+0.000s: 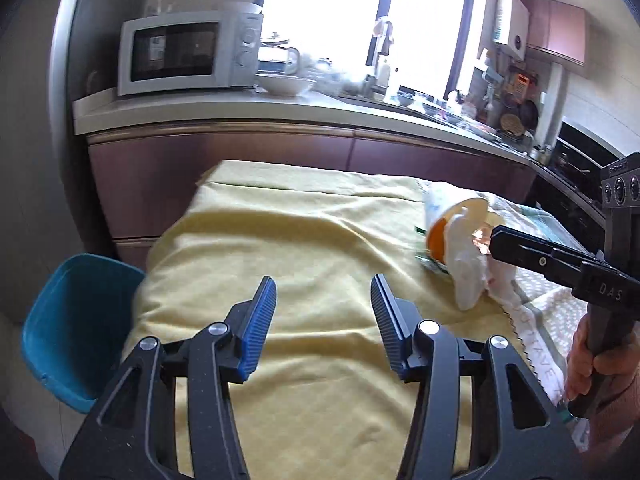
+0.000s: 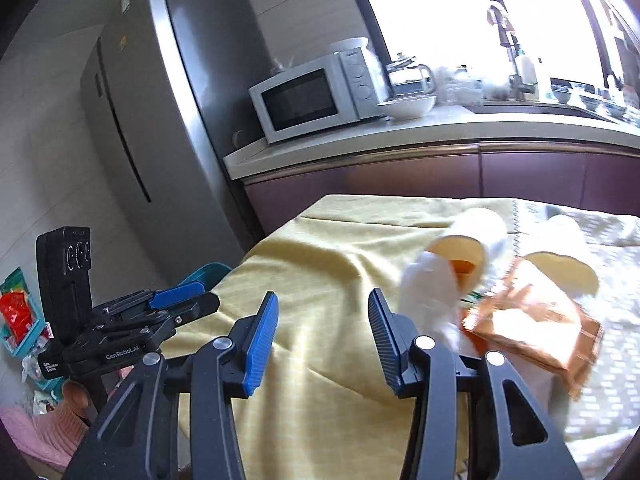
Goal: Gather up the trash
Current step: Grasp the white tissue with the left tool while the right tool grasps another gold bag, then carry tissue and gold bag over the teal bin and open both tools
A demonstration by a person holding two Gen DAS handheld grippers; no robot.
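On the yellow-clothed table [image 1: 280,240] lies a tipped paper cup [image 1: 452,220] with orange inside, and a crumpled white tissue [image 1: 468,276] against it. The right wrist view shows the same cup [image 2: 468,248], the tissue [image 2: 428,292], a second tipped cup [image 2: 560,256] and a shiny copper wrapper [image 2: 532,320]. My left gripper [image 1: 323,300] is open over bare cloth, left of the trash. My right gripper [image 2: 323,316] is open too, with nothing between its pads and the tissue just right of its right finger. A teal bin [image 1: 76,328] stands on the floor off the table's left edge.
Behind the table runs a kitchen counter [image 1: 280,108] with a microwave [image 1: 188,52] and a white bowl [image 1: 284,82]. A steel fridge [image 2: 172,100] stands at the left. Loose packets [image 2: 20,316] lie on the floor at the left. A patterned cloth [image 1: 548,312] covers the table's right part.
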